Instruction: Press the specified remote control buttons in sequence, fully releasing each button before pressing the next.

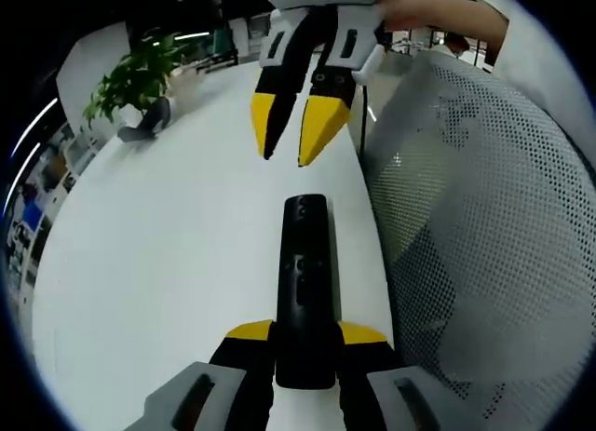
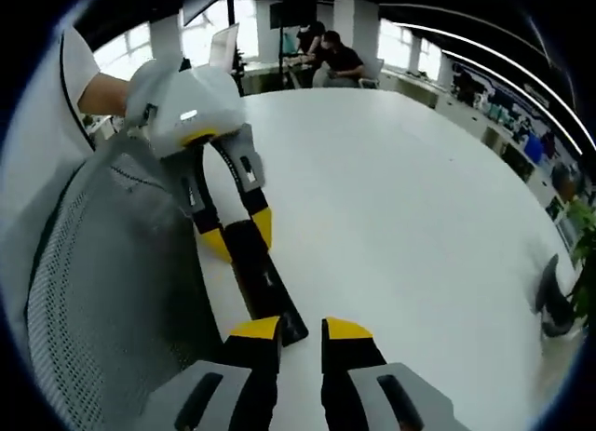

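Two grippers met over the white table (image 1: 168, 245): the left gripper (image 1: 305, 336) clamped the remote (image 1: 304, 282) by its near end, level above the tabletop; the right gripper (image 1: 296, 133) hovered narrowly parted, empty. Judged light, rigid, slick plastic; best gripped along its sides.

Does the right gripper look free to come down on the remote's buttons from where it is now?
Probably yes. The right gripper hovers just beyond the far end of the remote, which the left gripper holds by its near end; the button face lies uncovered between them.
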The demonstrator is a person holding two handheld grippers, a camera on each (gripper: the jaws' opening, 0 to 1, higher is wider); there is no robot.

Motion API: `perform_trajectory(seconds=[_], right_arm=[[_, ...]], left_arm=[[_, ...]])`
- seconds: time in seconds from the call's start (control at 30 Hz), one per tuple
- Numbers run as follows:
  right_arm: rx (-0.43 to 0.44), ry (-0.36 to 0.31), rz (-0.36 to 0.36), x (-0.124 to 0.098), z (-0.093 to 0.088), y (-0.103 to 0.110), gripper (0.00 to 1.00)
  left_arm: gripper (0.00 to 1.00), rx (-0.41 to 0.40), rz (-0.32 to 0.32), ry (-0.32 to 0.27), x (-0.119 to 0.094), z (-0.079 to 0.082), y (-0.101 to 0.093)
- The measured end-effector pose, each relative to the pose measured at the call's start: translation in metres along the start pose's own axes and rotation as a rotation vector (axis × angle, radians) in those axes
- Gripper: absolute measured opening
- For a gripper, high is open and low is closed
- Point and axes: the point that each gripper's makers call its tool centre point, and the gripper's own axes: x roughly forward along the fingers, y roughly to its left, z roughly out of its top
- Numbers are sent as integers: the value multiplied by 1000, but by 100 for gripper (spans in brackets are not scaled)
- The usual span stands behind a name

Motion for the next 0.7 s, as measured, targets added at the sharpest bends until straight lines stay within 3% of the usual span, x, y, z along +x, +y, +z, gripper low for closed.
perform_trajectory(seconds=[0.33, 0.53, 0.7], right_arm=[[-140, 105, 136, 12, -9, 15, 3], [-191, 168, 164, 19, -18, 18, 0], [-194, 176, 167, 20, -21, 18, 0]], left_arm=[[24, -44, -9, 12, -1, -2, -2], [24, -52, -11, 4, -2, -2, -3], [24, -51, -12, 7, -2, -3, -3]])
